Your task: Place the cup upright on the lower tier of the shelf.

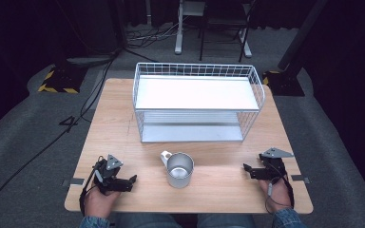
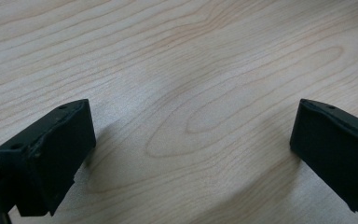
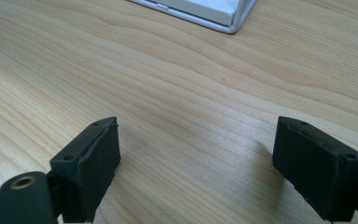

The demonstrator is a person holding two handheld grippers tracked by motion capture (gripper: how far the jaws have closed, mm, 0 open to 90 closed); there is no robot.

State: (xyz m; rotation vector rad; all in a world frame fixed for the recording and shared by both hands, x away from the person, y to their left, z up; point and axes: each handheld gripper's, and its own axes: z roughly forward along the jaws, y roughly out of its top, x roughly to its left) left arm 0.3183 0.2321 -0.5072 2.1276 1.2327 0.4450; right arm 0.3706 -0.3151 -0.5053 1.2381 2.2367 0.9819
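**Item: metal mug at table centre, both grippers resting wide apart, nothing held**

High view. One metal mug [image 1: 179,169] stands upright on the wooden table [image 1: 119,123], mouth up, near the front edge and midway between the hands. Its long axis is vertical. Its white handle [image 1: 165,156] points to the back left, toward the wire rack [image 1: 197,102], which stands just behind it and apart from it. The rack's open front faces the person, with a white upper shelf [image 1: 197,92] and a lower shelf; both are bare, so it likely serves as the destination. The left gripper [image 1: 129,183] lies low at the front left, jaws aimed right toward the mug. The right gripper [image 1: 248,170] lies at the front right, jaws aimed left toward it. Both sit well apart from the mug, a symmetrical rest pose that leaves either hand free to start the reach.

Left gripper view. The two black jaws stand wide apart with bare wood grain between them. Nothing is clamped. The camera rides low and close to the tabletop.

Right gripper view. The jaws are spread wide here also, with nothing between them but bare table. A corner of the rack's base [image 3: 205,13] shows at the top, well ahead of the jaws.
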